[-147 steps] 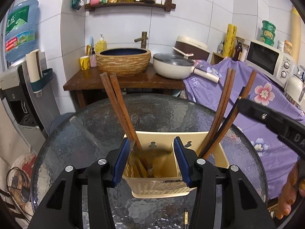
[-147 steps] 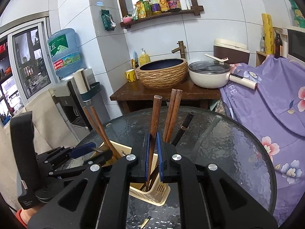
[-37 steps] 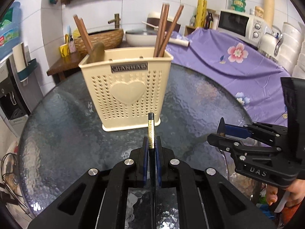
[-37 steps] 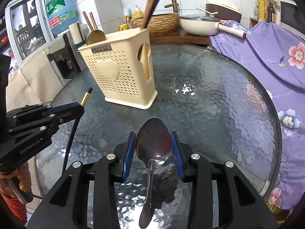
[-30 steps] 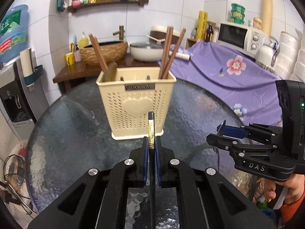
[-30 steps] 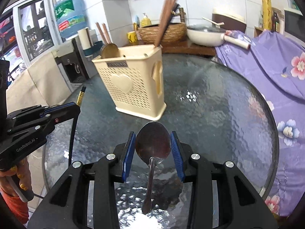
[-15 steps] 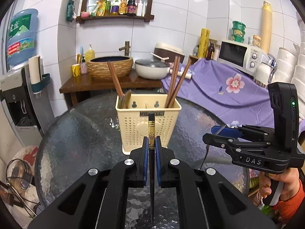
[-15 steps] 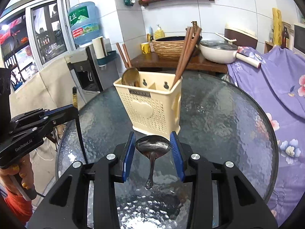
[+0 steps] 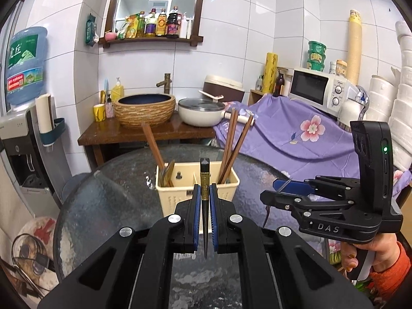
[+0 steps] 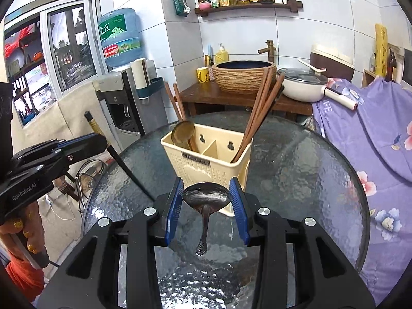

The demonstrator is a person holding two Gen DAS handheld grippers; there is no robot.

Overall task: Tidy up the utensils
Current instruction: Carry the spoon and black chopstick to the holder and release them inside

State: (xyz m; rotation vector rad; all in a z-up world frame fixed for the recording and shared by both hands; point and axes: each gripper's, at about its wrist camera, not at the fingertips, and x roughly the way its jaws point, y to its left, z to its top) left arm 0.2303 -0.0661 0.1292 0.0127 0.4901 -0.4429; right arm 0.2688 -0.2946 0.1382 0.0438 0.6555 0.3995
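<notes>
Two held utensils over the round glass surface (image 9: 108, 200), cream caddy (image 10: 206, 162) behind.

Left gripper (image 9: 202, 206): jaws pinching fully closed on a black chopstick (image 9: 204, 180) with a gold band, standing upright, tip down. Right gripper (image 10: 206, 200): jaws standing partly open and clamping the bowl of a metal spoon (image 10: 206, 195), handle hanging down. Just beyond both, the caddy is sitting on the surface, holding brown chopsticks (image 10: 260, 113) in its right compartment and a spoon with more sticks in its left. Room: a wooden side table (image 9: 154, 134) is carrying a woven basin (image 9: 144, 108) and a white pan (image 9: 200, 112); a purple floral cloth (image 9: 296, 134) is lying under a microwave (image 9: 319, 91). Against a second ago, both utensils are hanging higher, and the caddy's open top is showing.
</notes>
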